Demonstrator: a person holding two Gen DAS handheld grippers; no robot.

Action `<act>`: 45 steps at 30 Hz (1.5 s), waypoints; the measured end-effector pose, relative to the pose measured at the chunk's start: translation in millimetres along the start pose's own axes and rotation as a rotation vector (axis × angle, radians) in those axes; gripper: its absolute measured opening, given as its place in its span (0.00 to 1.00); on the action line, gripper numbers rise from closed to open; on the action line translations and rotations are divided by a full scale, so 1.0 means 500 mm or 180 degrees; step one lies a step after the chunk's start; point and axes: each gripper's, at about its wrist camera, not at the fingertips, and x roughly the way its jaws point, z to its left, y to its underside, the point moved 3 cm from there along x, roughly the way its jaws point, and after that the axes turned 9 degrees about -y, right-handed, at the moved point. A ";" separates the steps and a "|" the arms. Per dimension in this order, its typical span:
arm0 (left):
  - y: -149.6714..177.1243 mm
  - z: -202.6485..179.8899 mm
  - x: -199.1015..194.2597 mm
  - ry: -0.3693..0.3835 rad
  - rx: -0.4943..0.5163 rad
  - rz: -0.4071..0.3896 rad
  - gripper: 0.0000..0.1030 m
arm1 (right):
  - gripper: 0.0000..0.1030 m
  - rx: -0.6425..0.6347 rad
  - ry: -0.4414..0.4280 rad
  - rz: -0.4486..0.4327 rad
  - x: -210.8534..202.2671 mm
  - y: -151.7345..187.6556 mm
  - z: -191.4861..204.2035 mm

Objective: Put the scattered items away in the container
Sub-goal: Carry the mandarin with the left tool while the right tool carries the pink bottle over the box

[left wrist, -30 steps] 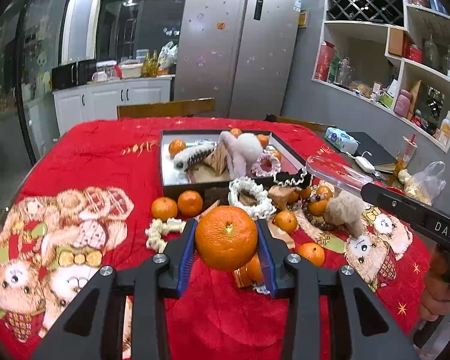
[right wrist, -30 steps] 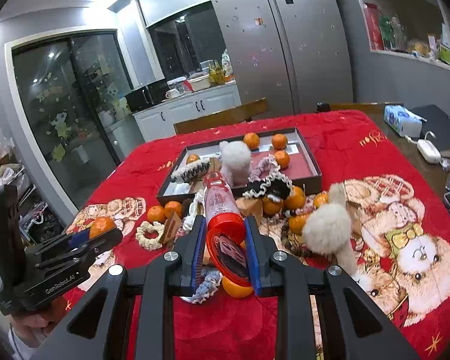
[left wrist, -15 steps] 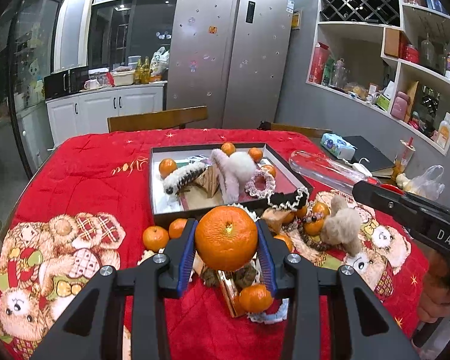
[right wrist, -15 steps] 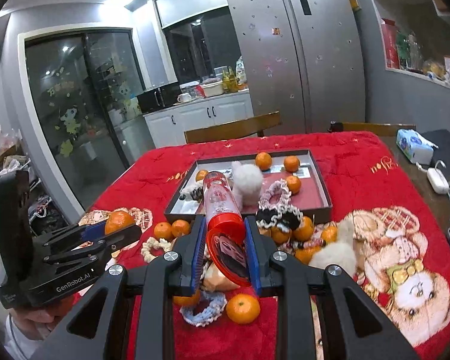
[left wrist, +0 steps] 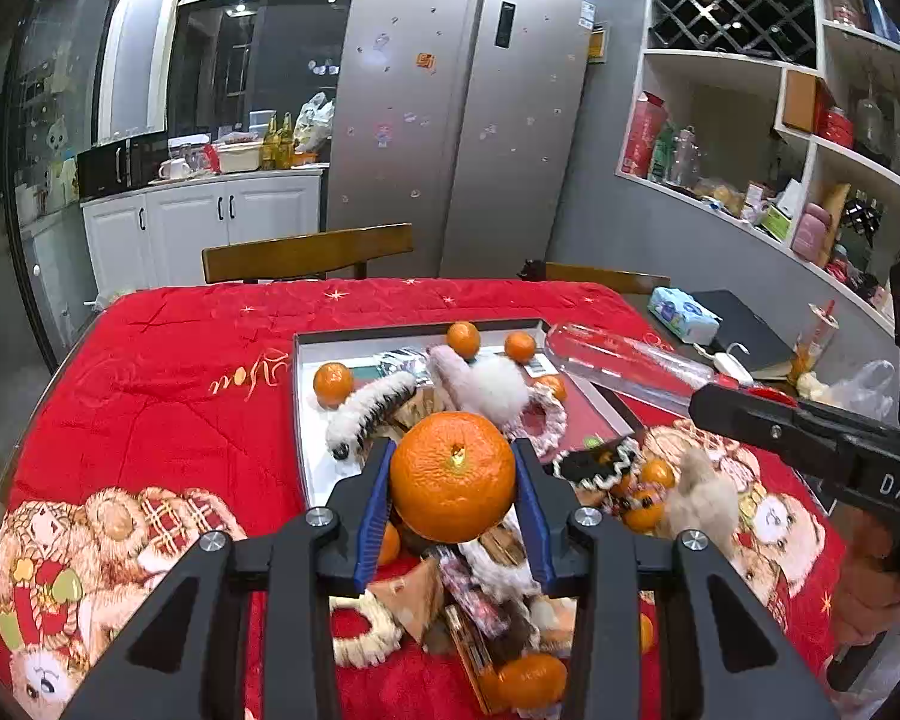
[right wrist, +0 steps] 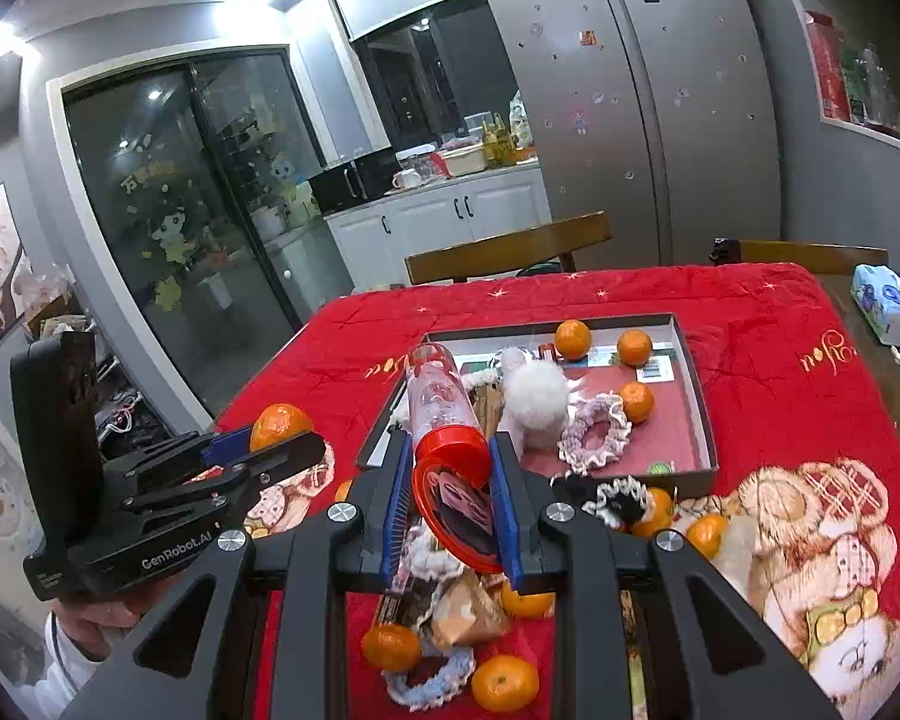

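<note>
My left gripper (left wrist: 453, 480) is shut on a large orange (left wrist: 453, 476), held above the near edge of the shallow box (left wrist: 303, 420) on the red cloth. My right gripper (right wrist: 450, 489) is shut on a clear bottle with a red cap (right wrist: 444, 420), its clear end reaching over the box (right wrist: 699, 402). In the right wrist view the left gripper (right wrist: 258, 450) shows at the left with its orange (right wrist: 279, 423). The box holds small oranges (left wrist: 332, 383), fluffy hair clips (left wrist: 366, 408) and a scrunchie (right wrist: 594, 432). Loose oranges (right wrist: 504, 684), wrappers and scrunchies lie below both grippers.
A tissue pack (left wrist: 683, 315), a notebook and a charger lie on the bare table at the right. Wooden chairs (left wrist: 306, 252) stand at the far side. A hand (left wrist: 882, 594) holds the right gripper at the right edge. The red cloth (left wrist: 168, 372) spreads left of the box.
Both grippers have risen and moved forward toward the box with their loads still held. The box and its contents now sit closer, and the loose pile has slipped below the fingers.
</note>
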 end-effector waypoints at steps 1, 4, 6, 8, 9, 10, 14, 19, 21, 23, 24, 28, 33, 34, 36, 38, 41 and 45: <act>-0.005 0.003 0.007 -0.0012 -0.0007 0.0008 0.38 | 0.24 0.0002 -0.0004 0.0020 0.010 -0.008 -0.003; -0.024 0.010 0.033 -0.0015 -0.0024 0.0050 0.38 | 0.24 0.0017 -0.0046 0.0072 0.032 -0.019 -0.013; -0.036 0.013 0.051 -0.0027 -0.0017 0.0075 0.38 | 0.24 0.0029 -0.0035 0.0109 0.049 -0.027 -0.021; -0.049 0.014 0.072 -0.0051 0.0010 0.0091 0.38 | 0.24 0.0051 -0.0052 0.0156 0.070 -0.035 -0.031; -0.056 0.014 0.082 -0.0065 0.0033 0.0098 0.38 | 0.24 0.0064 -0.0063 0.0179 0.079 -0.040 -0.035; -0.061 0.013 0.091 -0.0076 0.0051 0.0105 0.38 | 0.24 0.0072 -0.0071 0.0191 0.085 -0.043 -0.039; -0.085 0.011 0.136 -0.0096 0.0116 0.0148 0.38 | 0.24 0.0049 -0.0059 0.0236 0.119 -0.068 -0.054; -0.120 0.019 0.196 -0.0044 0.0103 0.0251 0.38 | 0.24 0.0018 -0.0044 0.0303 0.158 -0.100 -0.072; -0.132 0.024 0.218 -0.0046 0.0099 0.0277 0.38 | 0.24 -0.0006 -0.0029 0.0330 0.175 -0.114 -0.079; -0.144 0.032 0.242 -0.0081 0.0096 0.0301 0.38 | 0.24 -0.0017 -0.0023 0.0361 0.190 -0.124 -0.088; -0.150 0.036 0.255 -0.0124 0.0099 0.0296 0.38 | 0.24 -0.0017 -0.0020 0.0372 0.197 -0.127 -0.092; -0.166 0.046 0.299 -0.0153 0.0081 0.0330 0.38 | 0.24 -0.0006 -0.0027 0.0445 0.234 -0.138 -0.113; -0.183 0.055 0.361 -0.0162 0.0106 0.0393 0.38 | 0.24 -0.0009 -0.0009 0.0555 0.286 -0.145 -0.140; -0.184 0.057 0.369 -0.0153 0.0098 0.0404 0.38 | 0.24 -0.0015 -0.0004 0.0578 0.299 -0.148 -0.147; -0.191 0.059 0.394 -0.0126 0.0090 0.0442 0.38 | 0.24 -0.0009 0.0006 0.0595 0.317 -0.153 -0.157; -0.196 0.058 0.420 -0.0160 0.0108 0.0472 0.38 | 0.24 -0.0007 0.0014 0.0630 0.337 -0.155 -0.168; -0.196 0.057 0.458 -0.0106 0.0080 0.0565 0.38 | 0.24 0.0016 0.0016 0.0690 0.360 -0.153 -0.183; -0.183 0.059 0.504 -0.0153 -0.0008 0.0714 0.38 | 0.24 0.0015 -0.0020 0.0818 0.386 -0.145 -0.199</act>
